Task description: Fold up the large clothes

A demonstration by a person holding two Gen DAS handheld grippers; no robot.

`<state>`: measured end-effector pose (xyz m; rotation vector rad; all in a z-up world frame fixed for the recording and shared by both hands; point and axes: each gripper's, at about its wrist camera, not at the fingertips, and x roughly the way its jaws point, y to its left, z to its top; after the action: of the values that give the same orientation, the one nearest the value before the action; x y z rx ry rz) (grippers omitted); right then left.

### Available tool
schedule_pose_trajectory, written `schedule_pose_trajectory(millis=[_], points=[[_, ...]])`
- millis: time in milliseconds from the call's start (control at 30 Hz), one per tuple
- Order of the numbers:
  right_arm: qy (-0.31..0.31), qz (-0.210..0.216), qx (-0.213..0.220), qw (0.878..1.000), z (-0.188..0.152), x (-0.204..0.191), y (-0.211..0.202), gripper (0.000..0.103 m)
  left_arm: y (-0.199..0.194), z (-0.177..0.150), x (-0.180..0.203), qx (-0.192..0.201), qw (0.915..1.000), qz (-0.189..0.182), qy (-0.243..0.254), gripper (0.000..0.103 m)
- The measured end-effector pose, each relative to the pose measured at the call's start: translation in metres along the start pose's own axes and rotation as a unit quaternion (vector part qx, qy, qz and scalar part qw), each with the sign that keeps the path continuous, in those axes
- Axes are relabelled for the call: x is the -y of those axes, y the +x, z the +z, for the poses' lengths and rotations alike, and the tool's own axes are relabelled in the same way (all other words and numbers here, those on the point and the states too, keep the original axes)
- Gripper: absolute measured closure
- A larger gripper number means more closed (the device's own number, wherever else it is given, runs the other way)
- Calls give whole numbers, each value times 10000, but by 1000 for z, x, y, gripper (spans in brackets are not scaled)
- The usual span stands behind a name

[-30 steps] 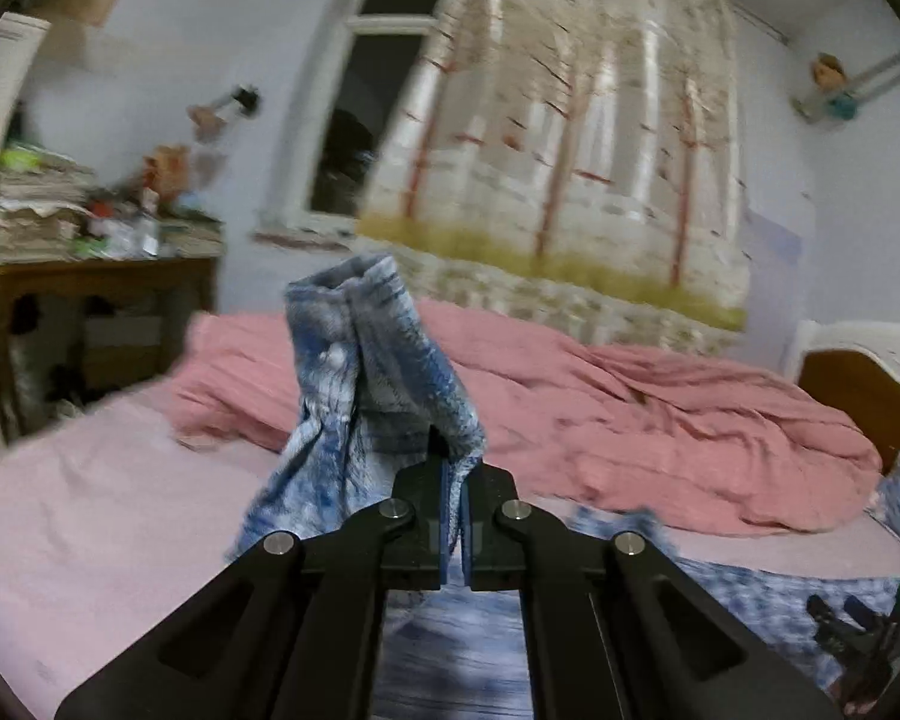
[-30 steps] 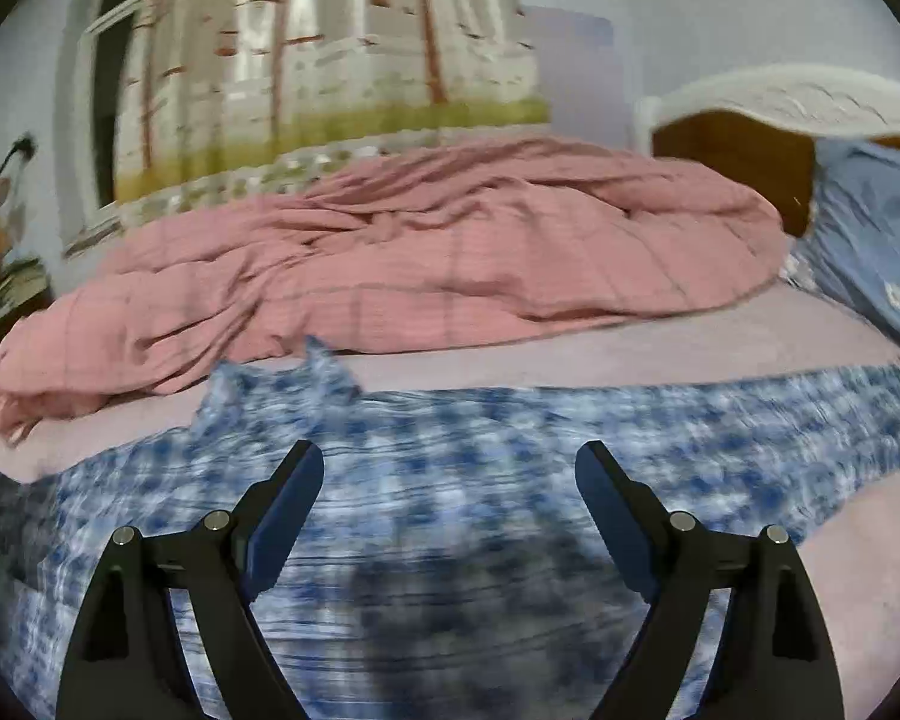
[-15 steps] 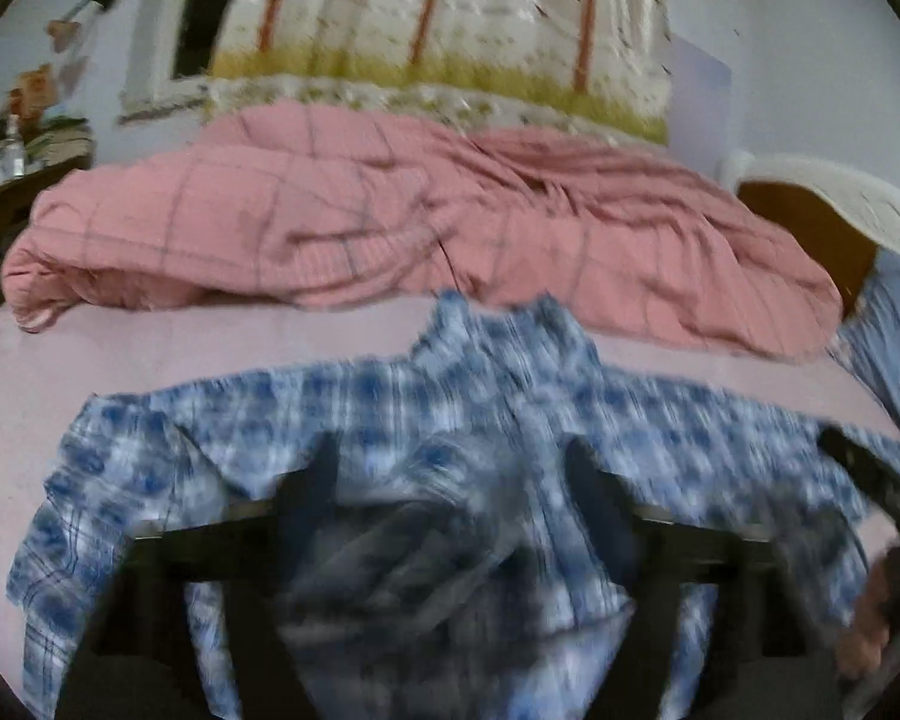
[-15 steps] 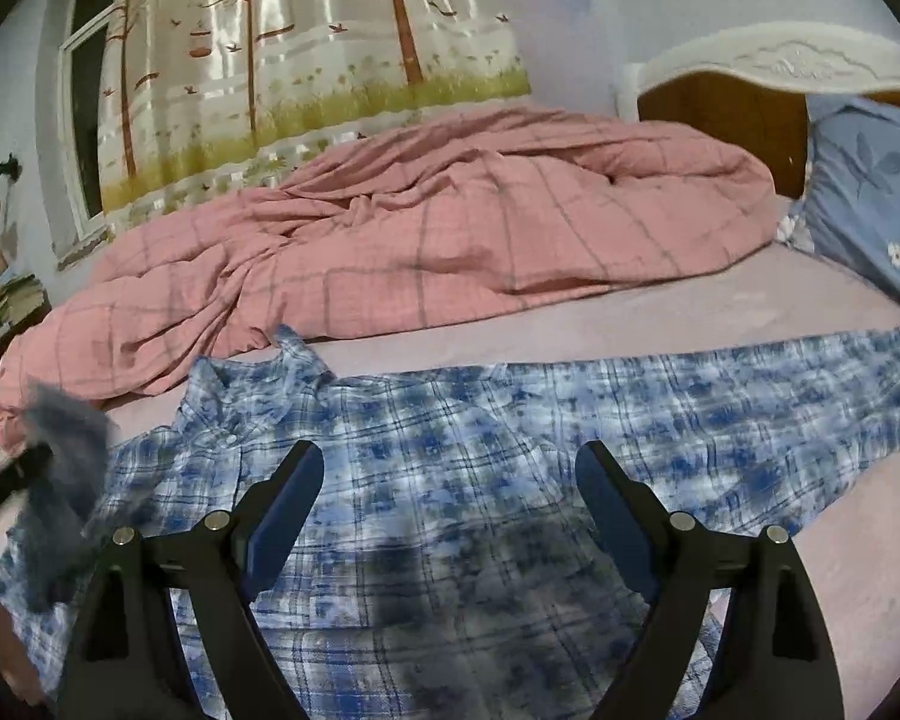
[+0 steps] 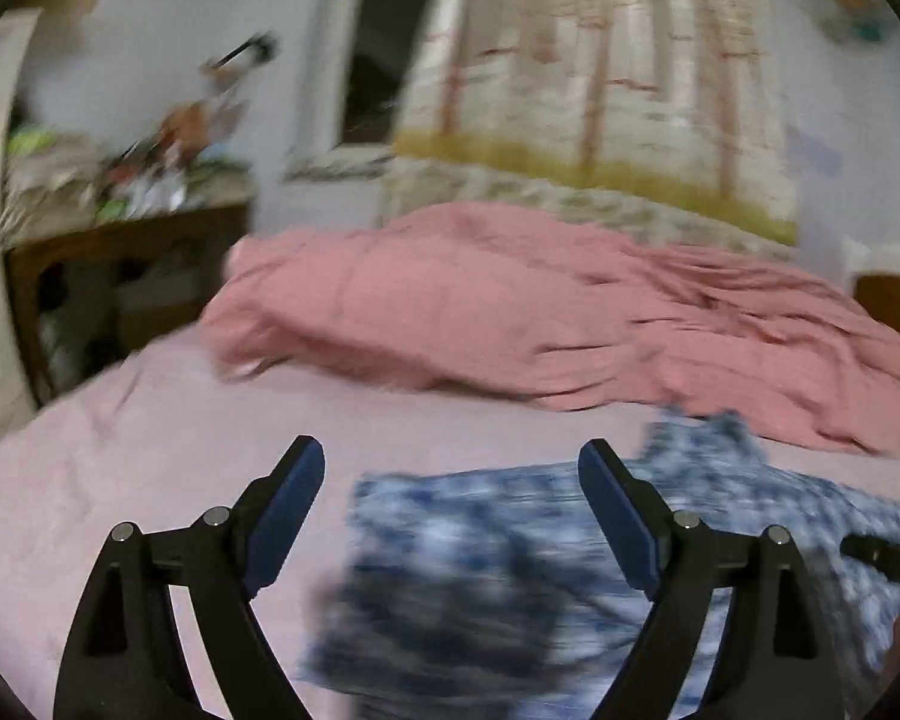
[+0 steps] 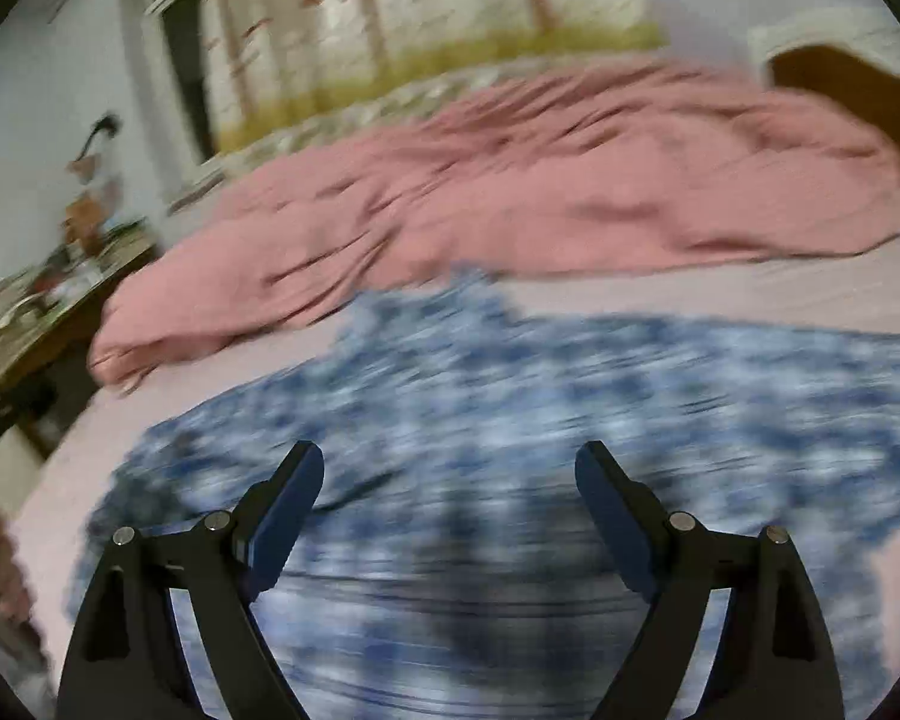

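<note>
No brand, label or writing can be read; both views are blurred. One blue plaid shirt (image 6: 510, 420) lies spread on the bed (image 5: 150, 450), at 5 o'clock in the left wrist view and across the lower half of the right. One pink quilt (image 5: 540, 312) is heaped at 12 o'clock beyond it. The left tongs (image 5: 450, 510) have just been opening and stand wide, nothing pinched between them. The right tongs (image 6: 450, 510) gape wide and empty above the shirt.

Blue-and-white plaid shirt (image 6: 510, 396), spread flat and blurred, on pale pink bed sheet (image 5: 150, 456), collar toward pink quilt (image 6: 510, 180)
</note>
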<state>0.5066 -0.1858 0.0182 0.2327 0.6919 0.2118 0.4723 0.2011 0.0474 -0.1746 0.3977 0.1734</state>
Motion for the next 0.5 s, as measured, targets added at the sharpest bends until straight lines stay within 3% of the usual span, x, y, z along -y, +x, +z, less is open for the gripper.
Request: schedule_pose_trajectory(millis=[33,100,167,267,333,367,433,500], points=[[-62,178,-300,9994,6,-10,21,18,8,-2,-13,-103,9998,98,-109,17],[-298,-129,-633,9975,12,-27,59,22,26,-10,-33,-335,9986,286,-307,18],[-444,-459,-1044,9925,13,-36,98,30,40,-15,-47,-617,9962,110,-612,19],[-423,-456,-1586,9854,9,-34,132,44,46,-19,-51,-758,9940,-32,-793,19],[-555,-307,-1621,9847,6,-35,134,54,42,-20,-45,-697,9949,-47,-729,19],[-663,-185,-1594,9848,3,-37,132,69,39,-19,-43,-655,9955,-41,-687,19],[-738,354,-1621,9834,-2,-40,124,90,38,-17,-37,-661,9960,-112,-594,20],[-761,405,-1417,9861,-2,-41,110,95,39,-15,-29,-722,9960,-224,-469,23]])
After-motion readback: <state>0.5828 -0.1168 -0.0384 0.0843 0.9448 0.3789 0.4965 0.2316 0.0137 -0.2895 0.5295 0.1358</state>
